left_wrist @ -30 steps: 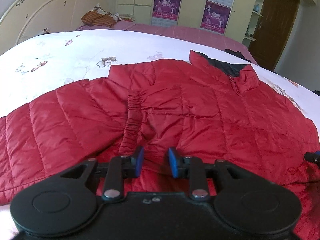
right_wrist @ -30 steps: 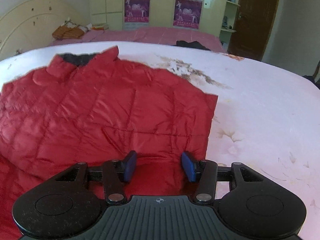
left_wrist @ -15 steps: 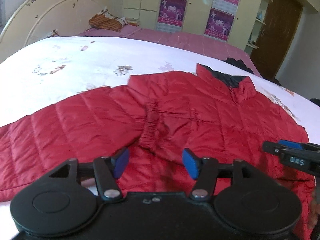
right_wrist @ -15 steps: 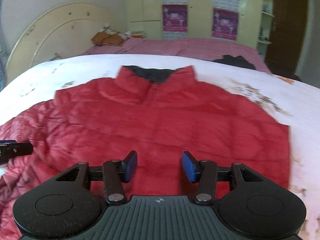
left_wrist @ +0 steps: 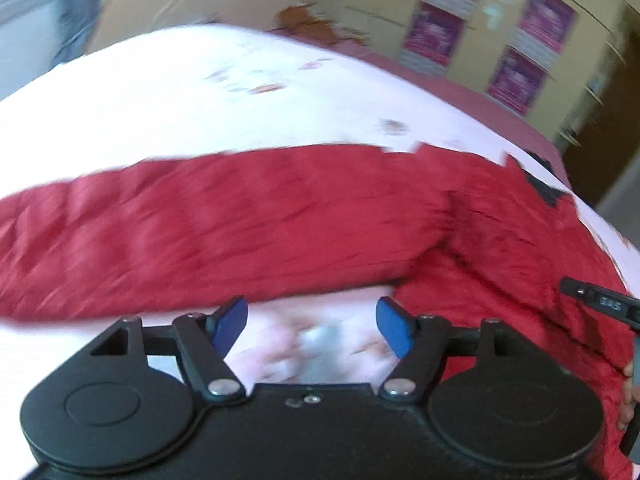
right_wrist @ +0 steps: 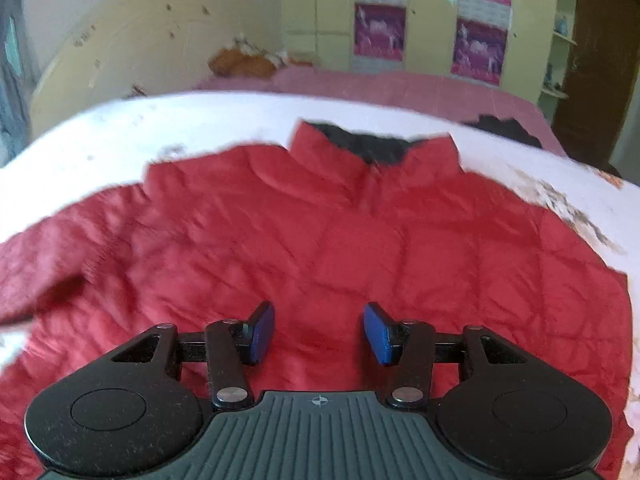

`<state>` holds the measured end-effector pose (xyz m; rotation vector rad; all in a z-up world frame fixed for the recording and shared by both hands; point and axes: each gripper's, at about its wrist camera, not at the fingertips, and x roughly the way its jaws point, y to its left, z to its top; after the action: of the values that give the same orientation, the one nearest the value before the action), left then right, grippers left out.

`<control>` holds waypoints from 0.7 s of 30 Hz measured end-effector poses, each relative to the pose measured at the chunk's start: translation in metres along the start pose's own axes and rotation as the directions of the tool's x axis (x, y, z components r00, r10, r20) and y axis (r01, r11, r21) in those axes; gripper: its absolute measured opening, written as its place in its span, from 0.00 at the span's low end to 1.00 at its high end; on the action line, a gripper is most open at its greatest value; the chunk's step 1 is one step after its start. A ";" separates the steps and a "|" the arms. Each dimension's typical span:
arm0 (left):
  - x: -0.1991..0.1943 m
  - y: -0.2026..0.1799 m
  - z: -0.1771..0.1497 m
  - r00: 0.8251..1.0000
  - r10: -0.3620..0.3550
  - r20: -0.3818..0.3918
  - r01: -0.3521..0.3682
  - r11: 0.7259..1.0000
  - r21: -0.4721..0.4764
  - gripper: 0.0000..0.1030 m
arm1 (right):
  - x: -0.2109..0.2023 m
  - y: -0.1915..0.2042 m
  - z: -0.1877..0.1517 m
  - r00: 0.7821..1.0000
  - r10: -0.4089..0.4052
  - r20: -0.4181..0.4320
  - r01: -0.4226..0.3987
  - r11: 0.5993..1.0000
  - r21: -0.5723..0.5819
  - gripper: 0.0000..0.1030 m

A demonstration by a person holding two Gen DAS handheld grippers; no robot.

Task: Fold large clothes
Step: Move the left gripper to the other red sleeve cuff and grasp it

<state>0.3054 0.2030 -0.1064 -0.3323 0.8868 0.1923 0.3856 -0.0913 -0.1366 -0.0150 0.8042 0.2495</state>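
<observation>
Ahead of left gripper (left_wrist: pixel 312 330), opening, nothing between: long sleeve (left_wrist: pixel 224 228) not folded. Right gripper (right_wrist: pixel 319 332) spread, empty, over red jacket (right_wrist: pixel 360 248). Most folding left.

Jacket (right_wrist: pixel 360 248) flat on bed (right_wrist: pixel 200 120) — collar (right_wrist: pixel 372 148) farthest.

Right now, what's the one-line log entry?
jacket: flat on bed | left claw: opening, empty | right claw: open, empty
</observation>
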 end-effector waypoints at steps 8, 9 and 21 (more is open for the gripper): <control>-0.027 0.085 -0.018 0.998 0.067 0.006 -0.063 0.966 -0.250 0.67 | 0.005 0.037 0.010 0.996 0.088 0.003 -0.088 0.996 0.002 0.48; -0.029 0.091 -0.020 0.997 0.072 0.010 -0.066 0.959 -0.275 0.66 | 0.006 0.041 0.011 0.996 0.093 0.004 -0.093 0.996 0.000 0.48; -0.011 0.166 -0.010 0.990 0.081 0.117 -0.007 0.851 -0.525 0.51 | 0.036 0.070 0.002 0.997 0.048 -0.067 -0.054 0.994 -0.094 0.48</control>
<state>0.2415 0.3539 -0.1378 -0.8012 0.6950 0.4997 0.3949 -0.0157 -0.1556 -0.0933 0.8570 0.3377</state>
